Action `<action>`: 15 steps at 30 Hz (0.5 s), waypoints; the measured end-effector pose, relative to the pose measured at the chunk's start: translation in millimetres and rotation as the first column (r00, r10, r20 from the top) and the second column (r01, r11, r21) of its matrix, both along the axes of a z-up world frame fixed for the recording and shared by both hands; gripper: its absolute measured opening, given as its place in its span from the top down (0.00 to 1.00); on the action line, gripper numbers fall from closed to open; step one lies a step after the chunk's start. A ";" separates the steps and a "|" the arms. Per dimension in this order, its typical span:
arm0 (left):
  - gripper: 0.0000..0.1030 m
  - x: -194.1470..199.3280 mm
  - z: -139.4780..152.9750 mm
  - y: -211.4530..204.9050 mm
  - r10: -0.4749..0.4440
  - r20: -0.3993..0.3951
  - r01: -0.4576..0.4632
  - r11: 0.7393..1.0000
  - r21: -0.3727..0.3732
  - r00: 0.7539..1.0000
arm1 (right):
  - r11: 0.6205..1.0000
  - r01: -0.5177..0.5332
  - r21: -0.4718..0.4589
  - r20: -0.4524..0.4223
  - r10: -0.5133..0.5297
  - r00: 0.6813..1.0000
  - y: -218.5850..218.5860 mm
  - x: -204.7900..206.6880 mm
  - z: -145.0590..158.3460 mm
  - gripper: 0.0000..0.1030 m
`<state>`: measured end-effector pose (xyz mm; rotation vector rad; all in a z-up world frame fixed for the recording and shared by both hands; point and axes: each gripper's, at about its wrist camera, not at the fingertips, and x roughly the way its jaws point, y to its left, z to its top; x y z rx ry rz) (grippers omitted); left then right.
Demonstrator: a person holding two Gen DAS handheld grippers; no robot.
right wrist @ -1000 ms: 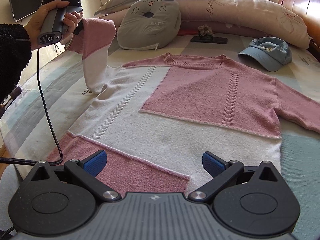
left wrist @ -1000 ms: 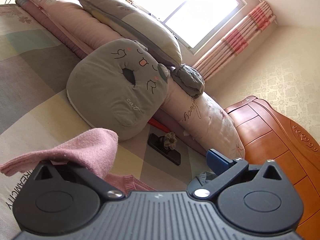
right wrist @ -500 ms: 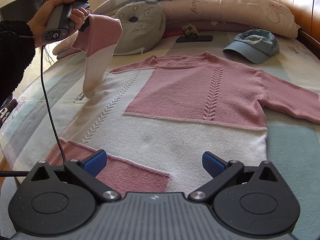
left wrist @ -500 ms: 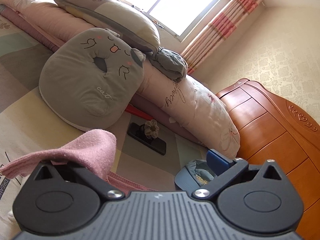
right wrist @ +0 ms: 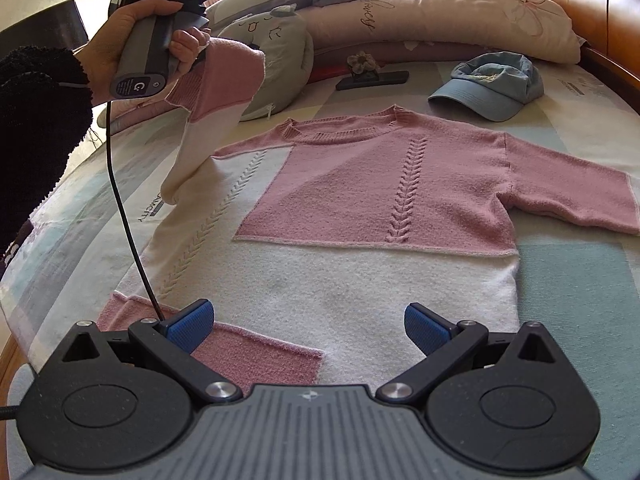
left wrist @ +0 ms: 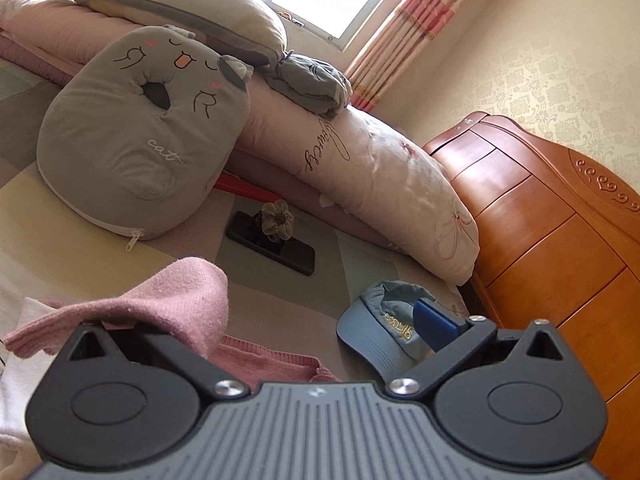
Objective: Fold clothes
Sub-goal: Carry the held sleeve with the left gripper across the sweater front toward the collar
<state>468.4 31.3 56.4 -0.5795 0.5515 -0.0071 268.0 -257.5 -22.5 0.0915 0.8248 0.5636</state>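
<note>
Right wrist view: the pink-and-white sweater lies flat, front up, on the bed, neckline toward the pillows. The right tongs hover just above its hem, blue pads spread wide with nothing between them. Left of the sweater's body, a person's hand in a black fuzzy sleeve grips the handle of the left tongs, and the sweater's sleeve hangs from them, lifted clear of the bed, pink cuff end up, white part draping down to the shoulder. A black cable trails from that handle across the white knit near the hem.

Beyond the sweater's neckline, a blue cap sits to the right, well apart from the knit. A dark phone with a fabric flower on it lies straight past the collar. A grey cat cushion leans behind the raised sleeve, against a long rolled pink quilt at the head of the bed.

Left wrist view: the left tongs show one blue pad on the right; the other is buried under the pink cuff draped over it. Whether the pads actually pinch the fabric cannot be told from here. The cap lies directly ahead of the right finger, with the wooden headboard beyond.
</note>
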 end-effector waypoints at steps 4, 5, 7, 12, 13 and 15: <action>0.01 6.9 -14.2 -8.7 -0.032 -0.046 0.034 0.999 0.031 0.998 | 1.000 0.007 0.002 -0.006 -0.007 1.000 -2.3 1.6 -1.2 0.00; 0.01 8.1 -18.2 -9.9 -0.038 -0.057 0.040 0.999 0.036 0.998 | 1.000 0.010 0.003 -0.008 -0.010 1.000 -3.3 2.3 -1.6 0.00; 0.01 10.0 -25.5 -12.0 -0.048 -0.070 0.050 0.998 0.035 0.996 | 1.000 0.019 0.006 -0.013 -0.019 1.000 -5.4 4.5 -3.0 0.00; 0.01 14.6 -43.1 -19.0 -0.070 -0.095 0.073 0.997 0.026 0.993 | 0.999 0.035 0.006 -0.023 -0.035 0.999 -8.9 8.9 -6.7 0.00; 0.01 15.4 -46.9 -20.8 -0.077 -0.098 0.080 0.996 0.025 0.992 | 0.999 0.039 0.006 -0.025 -0.038 0.999 -9.7 9.7 -7.4 0.00; 0.01 16.6 -56.6 -23.6 -0.089 -0.104 0.090 0.996 0.011 0.991 | 0.999 0.047 0.007 -0.030 -0.046 0.998 -11.2 11.0 -8.5 0.00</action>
